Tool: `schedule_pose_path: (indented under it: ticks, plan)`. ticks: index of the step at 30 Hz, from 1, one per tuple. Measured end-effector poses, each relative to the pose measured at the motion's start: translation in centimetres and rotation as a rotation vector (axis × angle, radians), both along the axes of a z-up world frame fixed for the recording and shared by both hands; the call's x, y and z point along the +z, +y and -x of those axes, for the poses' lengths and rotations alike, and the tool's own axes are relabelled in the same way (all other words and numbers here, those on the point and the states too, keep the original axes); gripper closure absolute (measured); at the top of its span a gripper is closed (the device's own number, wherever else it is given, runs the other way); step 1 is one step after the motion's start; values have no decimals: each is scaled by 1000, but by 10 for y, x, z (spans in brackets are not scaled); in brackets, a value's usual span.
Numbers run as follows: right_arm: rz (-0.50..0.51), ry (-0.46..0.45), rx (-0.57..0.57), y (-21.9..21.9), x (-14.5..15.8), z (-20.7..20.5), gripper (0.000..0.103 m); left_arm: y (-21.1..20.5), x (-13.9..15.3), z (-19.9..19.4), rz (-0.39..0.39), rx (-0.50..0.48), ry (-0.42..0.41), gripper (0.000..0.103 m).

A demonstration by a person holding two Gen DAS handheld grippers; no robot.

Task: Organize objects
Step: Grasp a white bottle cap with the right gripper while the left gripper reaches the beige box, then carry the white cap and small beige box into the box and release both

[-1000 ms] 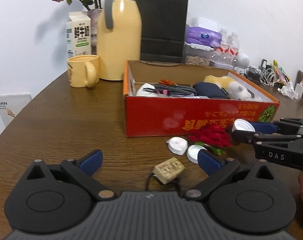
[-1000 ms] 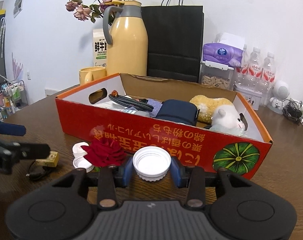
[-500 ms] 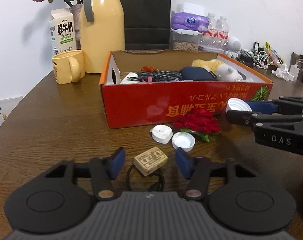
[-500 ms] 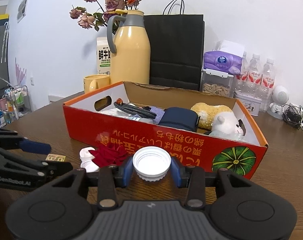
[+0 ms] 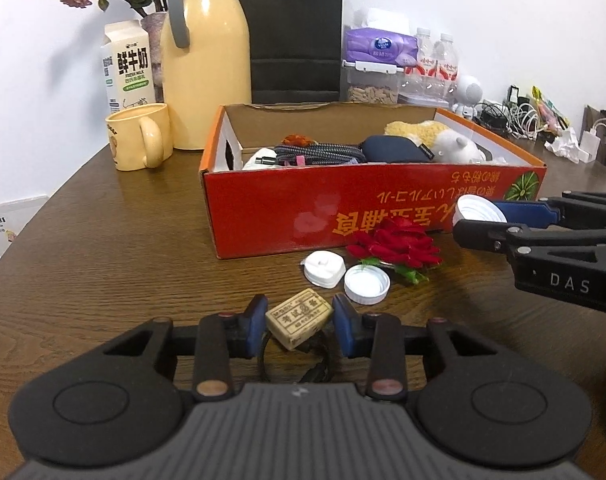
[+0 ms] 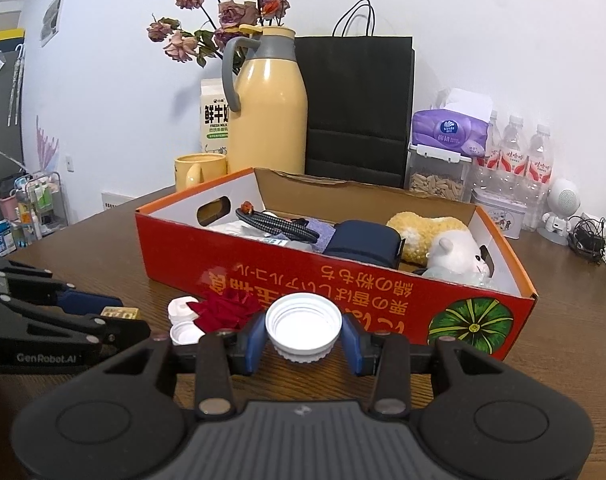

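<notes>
A small tan printed block (image 5: 299,318) lies on the wooden table over a black cable loop (image 5: 319,368). My left gripper (image 5: 299,320) is closing on it, and both blue pads touch its ends. The right wrist view shows the same gripper (image 6: 123,316) at the left with the block (image 6: 121,313) between its tips. My right gripper (image 6: 303,330) is shut on a white bottle cap (image 6: 303,328), held just in front of the red cardboard box (image 6: 303,276). From the left wrist view that gripper (image 5: 479,220) and its cap (image 5: 477,210) hang beside the box wall (image 5: 383,200).
A red fabric rose (image 5: 399,246), a white cap (image 5: 367,283) and a white round lid (image 5: 323,268) lie before the box. Cables, a navy pouch and plush toys fill the box. A yellow mug (image 5: 137,142), thermos (image 5: 205,60), milk carton and black bag stand behind.
The left jaws have come together from wide open until they touch the tan block. The right gripper has kept its hold on the white cap and barely moved.
</notes>
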State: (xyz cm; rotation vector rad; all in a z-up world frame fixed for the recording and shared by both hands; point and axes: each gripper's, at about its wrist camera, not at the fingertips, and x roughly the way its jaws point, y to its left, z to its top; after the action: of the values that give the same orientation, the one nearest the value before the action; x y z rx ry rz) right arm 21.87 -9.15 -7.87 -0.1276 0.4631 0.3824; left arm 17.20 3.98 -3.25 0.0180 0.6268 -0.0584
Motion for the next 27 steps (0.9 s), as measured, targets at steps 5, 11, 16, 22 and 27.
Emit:
schedule_pose_path:
  ticks: [5,11,16,22,27]
  plan:
    - [-3,-9,0,-1,0,2,64,0,3,3,-2,18,-22,67]
    - [-25,-44,-5,-4,9,8,64,5,17,5,27,54,-69,67]
    - [-47,-81,-28,-11,25,4,64,-2,41,-3,37,51,-132,67]
    - [-45,-118,-76,-18,45,-18,64,-14,68,-32,70,55,-191,67]
    - [-48,-127,-121,-23,52,-48,64,-22,81,-67,97,80,-203,67]
